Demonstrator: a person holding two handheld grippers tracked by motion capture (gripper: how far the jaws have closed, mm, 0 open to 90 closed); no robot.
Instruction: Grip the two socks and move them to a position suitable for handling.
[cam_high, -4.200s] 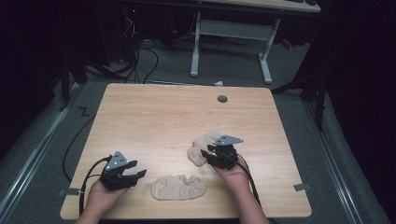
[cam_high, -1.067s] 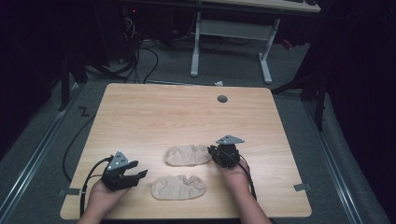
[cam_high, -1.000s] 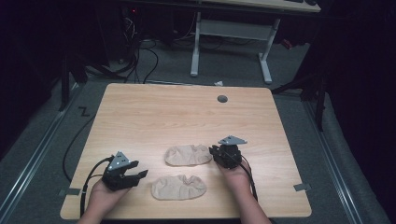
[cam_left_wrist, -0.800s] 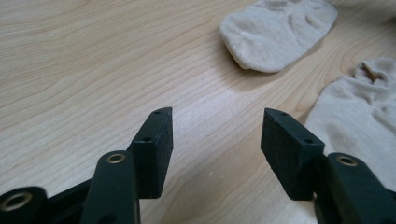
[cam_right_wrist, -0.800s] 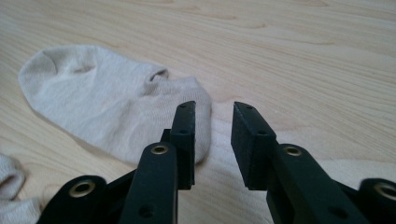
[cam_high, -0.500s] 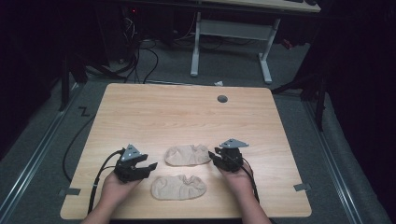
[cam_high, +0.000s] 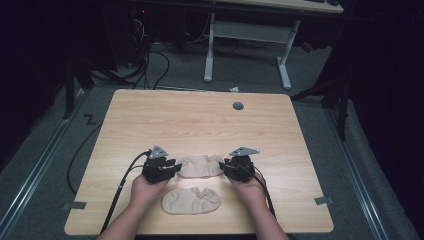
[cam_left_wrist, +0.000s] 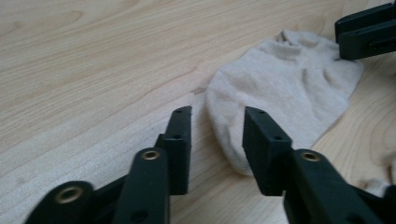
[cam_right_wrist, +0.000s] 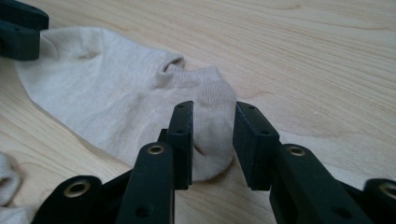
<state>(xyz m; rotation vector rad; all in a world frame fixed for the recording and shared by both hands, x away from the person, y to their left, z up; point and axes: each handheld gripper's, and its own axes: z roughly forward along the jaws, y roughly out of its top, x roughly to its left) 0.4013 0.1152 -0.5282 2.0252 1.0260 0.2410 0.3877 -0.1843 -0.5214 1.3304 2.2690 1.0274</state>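
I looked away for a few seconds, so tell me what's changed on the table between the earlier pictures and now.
The right gripper dragged the far sock leftward and flattened it, then let go; its jaws now stand open at the sock's right end. The left gripper moved right, up to that sock's left end, jaws open. The near sock stayed put on the table.

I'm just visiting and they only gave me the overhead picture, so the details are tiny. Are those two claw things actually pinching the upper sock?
Observer: No. The left gripper is open, its jaws either side of the sock's rounded end.
Operator: And the other claw?
Observer: The right gripper is open too, straddling the sock's cuff end.
Operator: Is the sock flat?
Observer: Mostly, with a puckered opening at the cuff.
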